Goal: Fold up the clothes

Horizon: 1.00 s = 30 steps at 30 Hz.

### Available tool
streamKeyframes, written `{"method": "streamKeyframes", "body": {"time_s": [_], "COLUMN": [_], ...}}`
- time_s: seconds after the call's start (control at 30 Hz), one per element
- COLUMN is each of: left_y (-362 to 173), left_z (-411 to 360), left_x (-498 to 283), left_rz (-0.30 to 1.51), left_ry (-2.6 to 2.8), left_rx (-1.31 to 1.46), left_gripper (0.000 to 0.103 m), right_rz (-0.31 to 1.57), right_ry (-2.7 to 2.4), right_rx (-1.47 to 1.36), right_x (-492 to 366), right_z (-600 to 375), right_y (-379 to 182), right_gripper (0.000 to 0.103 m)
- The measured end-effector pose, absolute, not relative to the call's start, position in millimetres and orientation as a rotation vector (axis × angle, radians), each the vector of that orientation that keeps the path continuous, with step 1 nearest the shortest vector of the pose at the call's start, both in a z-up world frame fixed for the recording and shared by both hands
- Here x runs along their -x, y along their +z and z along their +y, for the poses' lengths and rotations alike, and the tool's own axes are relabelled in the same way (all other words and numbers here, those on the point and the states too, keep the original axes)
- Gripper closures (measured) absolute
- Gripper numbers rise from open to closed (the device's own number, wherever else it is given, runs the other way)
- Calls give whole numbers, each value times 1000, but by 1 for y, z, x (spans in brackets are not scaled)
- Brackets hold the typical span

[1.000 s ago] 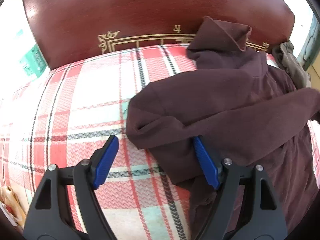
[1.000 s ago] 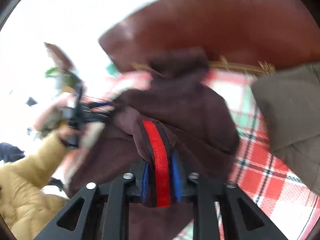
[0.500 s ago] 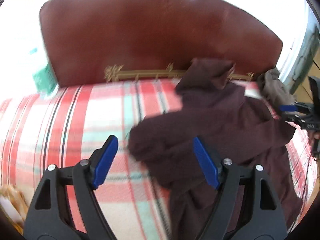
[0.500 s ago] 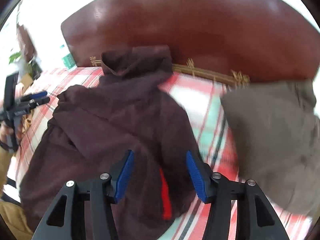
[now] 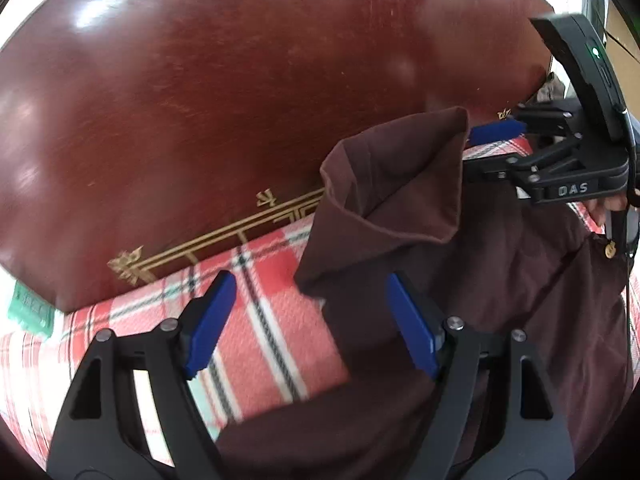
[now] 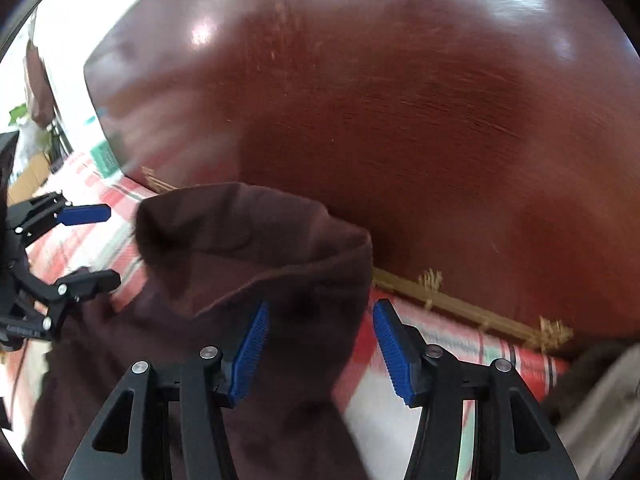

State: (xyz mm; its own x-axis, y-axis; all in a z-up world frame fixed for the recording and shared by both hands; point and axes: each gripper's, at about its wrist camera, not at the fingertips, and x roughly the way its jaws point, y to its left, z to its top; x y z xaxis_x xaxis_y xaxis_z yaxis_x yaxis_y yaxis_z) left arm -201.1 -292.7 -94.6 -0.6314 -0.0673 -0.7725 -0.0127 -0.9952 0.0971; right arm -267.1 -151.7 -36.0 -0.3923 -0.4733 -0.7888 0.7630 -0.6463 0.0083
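Left wrist view: left gripper gapes, the maroon hoodie's hood just ahead-right on the plaid bedspread.

Right wrist view: right gripper spread, hood between its pads; uneven pinches could skew any fold.

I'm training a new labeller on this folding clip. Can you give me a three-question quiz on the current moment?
1. True or false: the left gripper is shut on the hoodie.
2. What stands upright against the headboard: A) sleeve B) hood C) pillow?
3. What pattern is the bedcover?

Key: 1 false, its jaws are open. 2 B. 3 red and white plaid.
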Motion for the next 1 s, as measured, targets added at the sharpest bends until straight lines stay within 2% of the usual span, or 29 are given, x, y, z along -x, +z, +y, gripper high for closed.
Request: {"method": "streamKeyframes", "body": {"time_s": [0.13, 0.17, 0.2, 0.23, 0.27, 0.3, 0.4, 0.8, 1.0], "left_y": [-101, -102, -104, -105, -105, -104, -98, -67, -27], "left_z": [-293, -293, -293, -294, -295, -297, -299, -284, -288], "left_x": [220, 224, 228, 232, 235, 235, 231, 176, 108], "left_rz": [-148, -156, -158, -140, -120, -89, -22, -20, 51], "left_ry": [-2829, -2831, -2832, -2835, -2838, -2845, -2877, -3001, -3122], "left_rx": [-1358, -1363, -1371, -1388, -1400, -1395, -1372, -1297, -1121], "left_gripper": [24, 25, 37, 61, 72, 80, 88, 89, 89], "right_rz": [420, 407, 401, 396, 385, 372, 334, 344, 382], "right_ry": [-2055, -2041, -2026, -2012, -2005, -2003, -1998, -1951, -1923], "right_rx": [-997, -999, -1005, -1012, -1005, -992, -953, -828, -688], "right_x": [281, 284, 286, 288, 287, 286, 280, 239, 181], "right_z": [-166, -167, -168, -169, -167, -163, -151, -115, -72], "right_y": [-42, -44, -46, -48, -47, -43, -32, 8, 39], "right_gripper": [47, 51, 56, 75, 93, 95, 97, 98, 99]}}
